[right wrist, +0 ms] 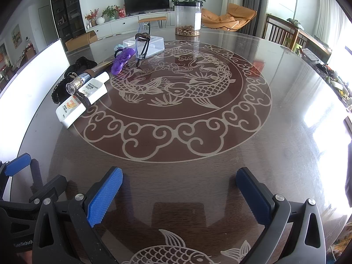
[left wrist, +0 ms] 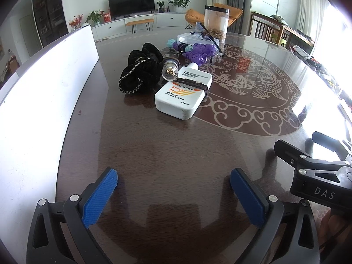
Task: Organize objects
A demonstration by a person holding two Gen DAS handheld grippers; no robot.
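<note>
Sunscreen bottle [left wrist: 183, 95] is lying flat on the table [left wrist: 154, 154], nearest of the clutter, a hair tie [left wrist: 193, 83] around it | we are holding left gripper [left wrist: 173, 194] and right gripper [right wrist: 179, 194] released, empty, short of it | we are judging it light, stiff, slick: pinch its narrow sides | beyond: flashlight [left wrist: 169, 69], black scrunchie [left wrist: 140, 70], purple toy [left wrist: 198, 52], fragile-looking clear jar [left wrist: 216, 23].

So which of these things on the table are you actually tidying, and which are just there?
For the tidying:
sunscreen bottle
black scrunchie
flashlight
purple toy
glasses

Probably just there:
white board
clear jar
table
television
</note>
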